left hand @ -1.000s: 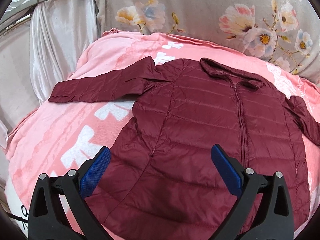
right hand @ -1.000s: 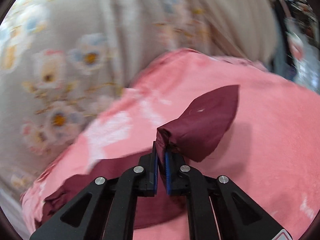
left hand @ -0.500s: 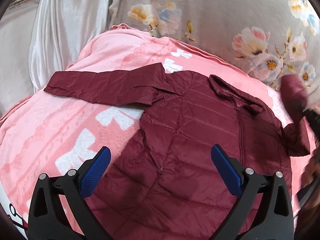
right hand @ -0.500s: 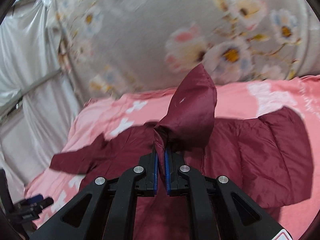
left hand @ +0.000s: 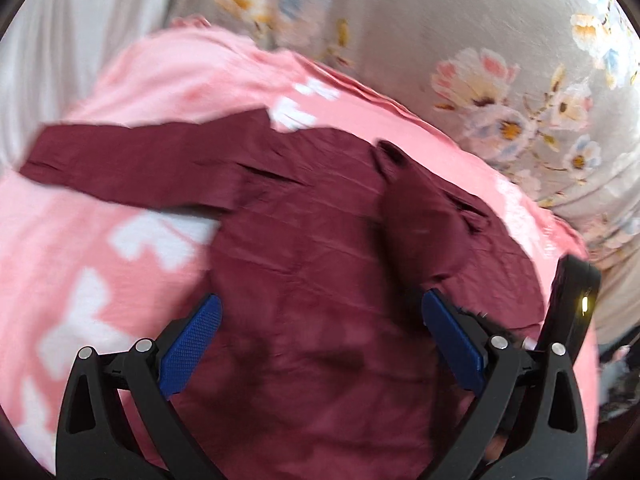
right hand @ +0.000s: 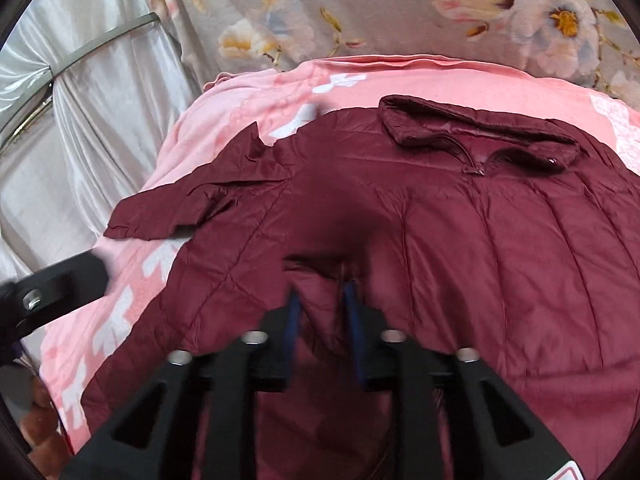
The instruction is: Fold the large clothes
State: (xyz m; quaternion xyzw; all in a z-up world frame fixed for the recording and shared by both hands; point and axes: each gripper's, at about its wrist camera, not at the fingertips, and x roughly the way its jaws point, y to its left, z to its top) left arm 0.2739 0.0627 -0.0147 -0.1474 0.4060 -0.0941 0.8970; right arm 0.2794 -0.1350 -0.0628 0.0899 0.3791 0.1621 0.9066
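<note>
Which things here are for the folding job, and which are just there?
For the job:
- dark red jacket
- its folded sleeve, between the right gripper's part-open jaws
- left gripper, open above the jacket

Just there:
- pink blanket
- flowered cloth
- silvery curtain

jacket (right hand: 460,248) lies on blanket (right hand: 400,76), curtain (right hand: 92,80) left.

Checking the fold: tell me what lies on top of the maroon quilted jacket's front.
One sleeve lies folded across the maroon quilted jacket, its cuff between the right gripper fingers. The zipper below the collar is covered.
</note>
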